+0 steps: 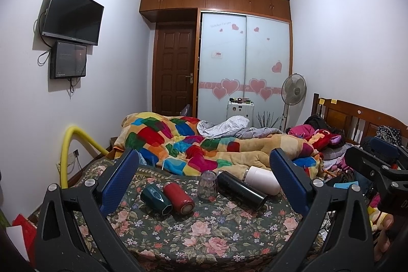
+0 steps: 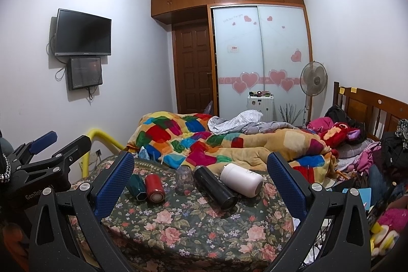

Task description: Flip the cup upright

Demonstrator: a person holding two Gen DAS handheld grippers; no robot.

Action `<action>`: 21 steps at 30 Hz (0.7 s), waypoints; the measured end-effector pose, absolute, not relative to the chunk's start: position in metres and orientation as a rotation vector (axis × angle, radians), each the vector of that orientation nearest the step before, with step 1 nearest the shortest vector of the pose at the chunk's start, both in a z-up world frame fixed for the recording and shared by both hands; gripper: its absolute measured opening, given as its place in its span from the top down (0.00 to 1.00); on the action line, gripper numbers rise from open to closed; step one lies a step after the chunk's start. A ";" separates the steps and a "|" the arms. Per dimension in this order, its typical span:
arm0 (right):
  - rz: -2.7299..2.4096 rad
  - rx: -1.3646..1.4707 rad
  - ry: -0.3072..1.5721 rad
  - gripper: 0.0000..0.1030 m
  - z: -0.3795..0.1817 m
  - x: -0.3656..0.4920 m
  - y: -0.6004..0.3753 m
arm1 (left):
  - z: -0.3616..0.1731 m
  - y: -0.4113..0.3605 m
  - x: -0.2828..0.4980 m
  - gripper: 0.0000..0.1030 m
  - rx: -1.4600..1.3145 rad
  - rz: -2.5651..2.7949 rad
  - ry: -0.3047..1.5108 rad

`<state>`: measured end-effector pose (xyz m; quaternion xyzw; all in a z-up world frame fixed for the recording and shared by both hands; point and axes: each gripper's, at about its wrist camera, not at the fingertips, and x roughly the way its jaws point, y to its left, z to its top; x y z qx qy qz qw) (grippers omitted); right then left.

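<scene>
Several cups lie on the floral bedspread (image 1: 204,233): a dark green cup (image 1: 155,198), a red one (image 1: 178,198), a long black flask (image 1: 241,189) and a white cup (image 1: 261,179), all on their sides. A clear glass cup (image 1: 207,185) stands mouth down between the red and black ones. The right wrist view shows them too: green (image 2: 136,185), red (image 2: 154,186), clear (image 2: 184,177), black (image 2: 215,186), white (image 2: 241,179). My left gripper (image 1: 204,185) is open and empty, short of the cups. My right gripper (image 2: 201,185) is open and empty, also short of them.
A patchwork quilt (image 1: 193,144) is heaped just behind the cups. A wooden headboard (image 1: 357,119) and piled clothes and toys (image 1: 323,137) are at the right. A yellow padded rail (image 1: 68,152) is at the left. The right gripper's body (image 1: 377,170) shows at the right edge.
</scene>
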<state>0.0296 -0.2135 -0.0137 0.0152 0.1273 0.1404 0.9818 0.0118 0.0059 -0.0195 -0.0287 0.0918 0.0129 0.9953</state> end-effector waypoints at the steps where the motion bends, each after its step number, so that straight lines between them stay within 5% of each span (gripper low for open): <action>1: 0.281 0.031 0.259 0.00 -0.014 0.031 -0.214 | -0.020 0.006 0.012 0.00 -0.059 0.025 0.186; 13: 0.271 0.037 0.323 0.00 -0.031 0.055 -0.216 | -0.032 0.006 0.042 0.00 -0.068 0.030 0.246; 21: 0.254 0.051 0.414 0.00 -0.052 0.087 -0.222 | -0.085 0.037 0.121 0.00 -0.142 0.058 0.474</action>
